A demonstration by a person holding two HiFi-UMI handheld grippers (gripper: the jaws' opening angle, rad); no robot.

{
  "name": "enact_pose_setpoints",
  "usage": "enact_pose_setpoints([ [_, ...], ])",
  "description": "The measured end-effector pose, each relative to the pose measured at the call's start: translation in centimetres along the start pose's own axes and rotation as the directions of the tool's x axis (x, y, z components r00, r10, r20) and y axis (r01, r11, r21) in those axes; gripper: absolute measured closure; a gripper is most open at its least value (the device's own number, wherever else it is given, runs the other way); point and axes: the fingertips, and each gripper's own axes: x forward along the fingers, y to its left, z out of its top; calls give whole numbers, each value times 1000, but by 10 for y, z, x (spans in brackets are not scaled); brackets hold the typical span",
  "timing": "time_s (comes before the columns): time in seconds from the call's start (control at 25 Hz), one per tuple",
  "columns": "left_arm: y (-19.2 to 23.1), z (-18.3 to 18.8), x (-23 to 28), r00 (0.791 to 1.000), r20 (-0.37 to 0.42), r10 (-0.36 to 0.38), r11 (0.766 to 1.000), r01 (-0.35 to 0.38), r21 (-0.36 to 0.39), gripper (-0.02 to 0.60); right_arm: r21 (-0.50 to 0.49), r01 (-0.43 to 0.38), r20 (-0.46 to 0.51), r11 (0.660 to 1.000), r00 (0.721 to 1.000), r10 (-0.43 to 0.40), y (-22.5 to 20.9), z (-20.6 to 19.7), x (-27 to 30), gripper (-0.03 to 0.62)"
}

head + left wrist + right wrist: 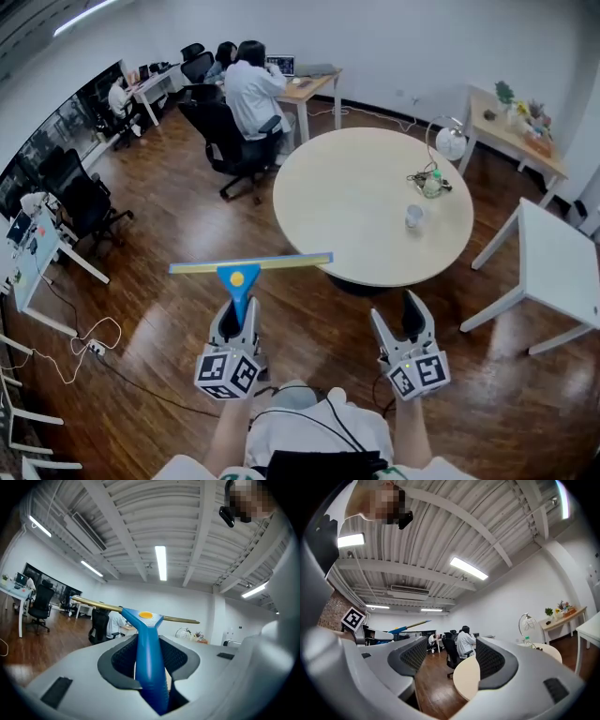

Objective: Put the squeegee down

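A squeegee (pixel 246 269) with a blue handle, an orange button and a long yellowish blade is held out level above the wooden floor. My left gripper (pixel 236 323) is shut on its handle, and in the left gripper view the blue handle (pixel 149 663) runs up between the jaws with the blade (pixel 136 611) across the top. My right gripper (pixel 403 323) stands open with nothing between its jaws (pixel 447 665), just short of the near edge of the round beige table (pixel 361 202). The squeegee (pixel 401 629) also shows at the left of the right gripper view.
On the round table stand a small cup (pixel 413 217) and a desk lamp (pixel 448 142). A white table (pixel 561 262) is at the right, a side table with plants (pixel 517 127) behind it. People sit at desks (pixel 251 89) at the back, with office chairs (pixel 80 202) on the left.
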Motion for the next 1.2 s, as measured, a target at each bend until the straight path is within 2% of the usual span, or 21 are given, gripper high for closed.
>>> enact_pose_setpoints([
  [0.28,14,-5,99,999,-19,-28,999,29,29,463,32,63,-18,997,998,-63,-60,-24,59,260],
  [0.48,39,-6,200,994,-22,-111,993,112,29,463,32,104,-7,994,995,-104,-83,-28,142,260],
  [0.6,48,9,258,981,12,-195,981,194,18,463,51,111,3,992,994,-112,-87,-21,201,260],
  [0.68,55,18,292,972,15,-235,972,235,26,463,8,121,-15,993,993,-121,-87,-20,236,260],
  [0.8,66,22,339,956,-12,-293,956,293,14,462,-30,182,-8,983,983,-183,-91,-16,273,260],
  [1.0,70,22,391,927,-64,-370,929,371,5,463,-30,285,-18,958,958,-286,-113,-20,294,260],
  [1.12,60,11,408,915,-101,-390,920,392,3,463,-12,345,-12,938,938,-345,-136,-19,287,260],
  [1.2,53,3,419,910,-129,-395,917,399,6,463,-4,354,-7,935,935,-354,-148,-18,288,260],
])
